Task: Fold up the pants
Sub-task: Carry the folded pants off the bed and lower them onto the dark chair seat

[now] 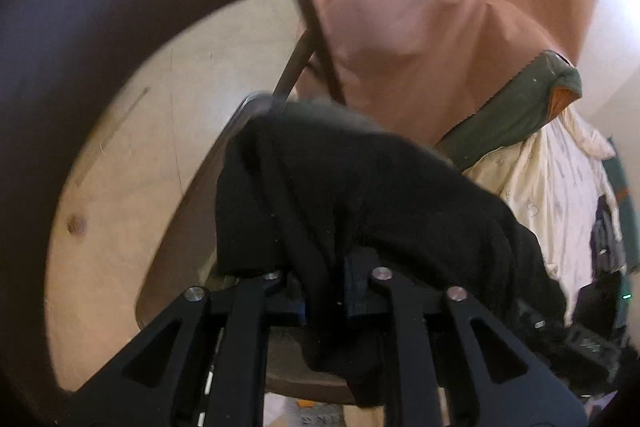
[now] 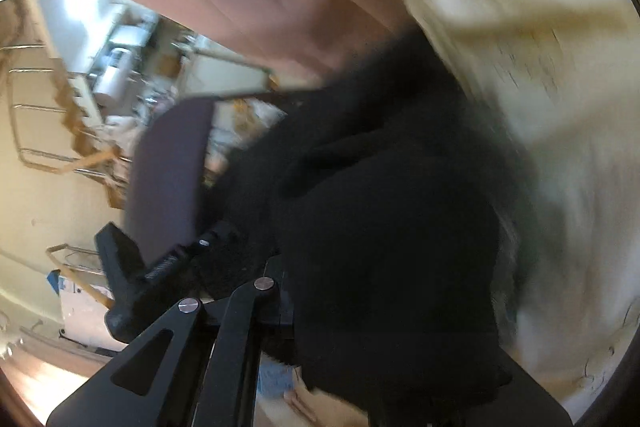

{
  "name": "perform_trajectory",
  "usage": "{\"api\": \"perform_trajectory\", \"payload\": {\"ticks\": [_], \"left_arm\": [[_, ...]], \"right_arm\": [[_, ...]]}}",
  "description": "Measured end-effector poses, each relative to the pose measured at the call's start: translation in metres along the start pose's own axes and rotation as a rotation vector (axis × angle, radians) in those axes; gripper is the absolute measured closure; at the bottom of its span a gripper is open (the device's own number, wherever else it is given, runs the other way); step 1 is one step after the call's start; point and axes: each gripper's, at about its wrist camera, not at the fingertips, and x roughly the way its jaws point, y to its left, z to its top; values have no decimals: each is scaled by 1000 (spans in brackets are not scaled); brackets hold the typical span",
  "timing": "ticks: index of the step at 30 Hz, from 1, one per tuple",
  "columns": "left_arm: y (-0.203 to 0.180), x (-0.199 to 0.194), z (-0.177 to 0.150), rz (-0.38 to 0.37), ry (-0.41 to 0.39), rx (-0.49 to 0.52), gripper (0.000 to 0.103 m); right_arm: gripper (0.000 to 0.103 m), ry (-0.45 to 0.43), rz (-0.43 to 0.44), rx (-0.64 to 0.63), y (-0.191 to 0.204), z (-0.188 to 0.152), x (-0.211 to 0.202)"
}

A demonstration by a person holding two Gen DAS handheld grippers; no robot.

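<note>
The black pants point(image 1: 360, 187) are bunched up and held in the air. My left gripper point(image 1: 326, 287) is shut on a fold of them; the cloth drapes over both fingers and hangs below. In the right wrist view the black pants point(image 2: 380, 207) cover the right finger and most of the jaws of my right gripper point(image 2: 312, 291), which is shut on the cloth. This view is blurred by motion. The other gripper's black body point(image 2: 128, 279) shows at the lower left.
A dark chair point(image 1: 120, 7) and pale wooden floor point(image 1: 140, 167) lie to the left. A pink cloth point(image 1: 440, 7), a green garment point(image 1: 520, 107) and a cream cloth point(image 1: 560, 187) hang close behind. The cream cloth point(image 2: 520, 67) also fills the right of the right wrist view.
</note>
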Motion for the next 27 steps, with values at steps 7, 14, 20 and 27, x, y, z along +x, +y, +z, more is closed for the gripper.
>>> {"api": "perform_trajectory", "payload": {"ticks": [7,14,20,27], "left_arm": [[10,-31,-39,122,17,-26,31],[-31,-63,-36,132,-109,84,31],[-51,14,-17,137,25,109,31],[-34,68,-14,226,64,201,0]], "right_arm": [[46,98,-57,-70,-11,-19,-47],[49,-137,-158,-161,14,14,-107],[52,5,-278,-347,53,37,-26],[36,108,-618,-409,7,48,49]]}}
